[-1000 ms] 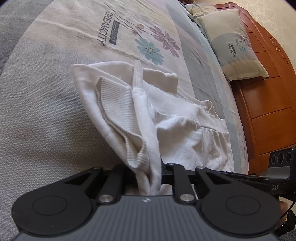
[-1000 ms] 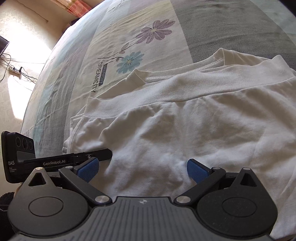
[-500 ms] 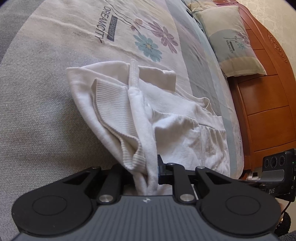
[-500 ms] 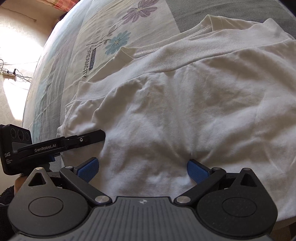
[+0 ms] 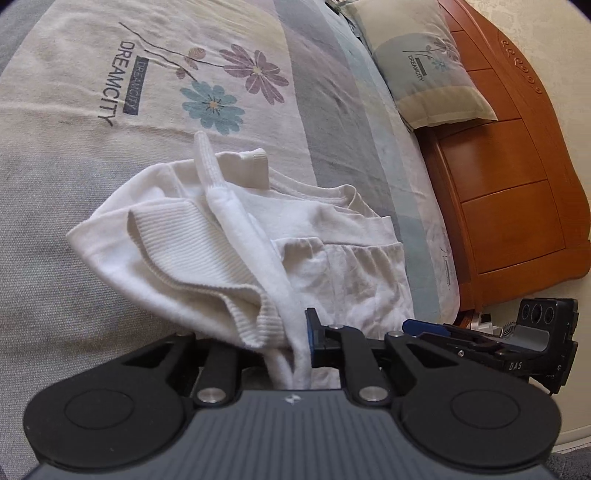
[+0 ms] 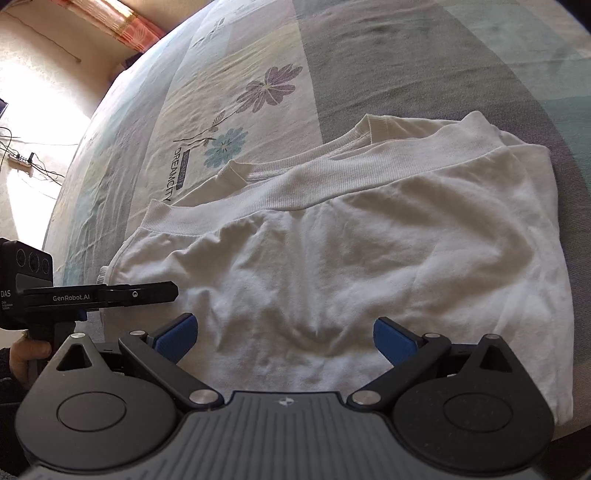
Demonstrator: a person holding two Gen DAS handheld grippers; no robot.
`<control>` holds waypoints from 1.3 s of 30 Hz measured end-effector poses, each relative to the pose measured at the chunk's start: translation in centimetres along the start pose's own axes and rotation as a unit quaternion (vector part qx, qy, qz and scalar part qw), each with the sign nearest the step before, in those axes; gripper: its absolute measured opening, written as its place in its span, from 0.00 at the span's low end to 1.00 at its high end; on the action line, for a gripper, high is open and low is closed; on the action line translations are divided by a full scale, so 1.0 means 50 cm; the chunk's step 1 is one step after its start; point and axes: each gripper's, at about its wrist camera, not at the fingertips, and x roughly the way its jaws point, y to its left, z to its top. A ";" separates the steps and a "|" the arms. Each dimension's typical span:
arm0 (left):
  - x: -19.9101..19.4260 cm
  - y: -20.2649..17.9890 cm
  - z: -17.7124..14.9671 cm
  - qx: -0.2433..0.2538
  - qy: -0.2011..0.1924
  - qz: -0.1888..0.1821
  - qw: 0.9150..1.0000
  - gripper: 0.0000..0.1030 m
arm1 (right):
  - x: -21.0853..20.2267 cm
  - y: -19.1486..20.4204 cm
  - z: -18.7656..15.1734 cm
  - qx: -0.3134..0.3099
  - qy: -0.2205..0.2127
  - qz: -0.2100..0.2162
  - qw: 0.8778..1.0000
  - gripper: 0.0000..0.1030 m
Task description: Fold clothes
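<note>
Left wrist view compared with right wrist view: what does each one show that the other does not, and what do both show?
Only the left wrist view shows the pillow, the wooden headboard and the left gripper, its jaws closing on the white sweatshirt. Only the right wrist view shows the curtain and the power strip. Both show the sweatshirt and the flowered bedsheet.

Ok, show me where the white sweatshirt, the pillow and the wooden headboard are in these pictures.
white sweatshirt (image 6: 332,280): right wrist view, on the flat body fabric just ahead of the fingers.
pillow (image 5: 424,70): left wrist view, on its printed front face.
wooden headboard (image 5: 517,206): left wrist view, on a middle orange-brown panel.
</note>
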 end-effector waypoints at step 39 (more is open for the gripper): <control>0.436 -0.313 0.048 0.062 0.179 -0.018 0.982 0.24 | -0.292 -0.261 -0.079 0.136 -0.171 -0.137 0.966 1.00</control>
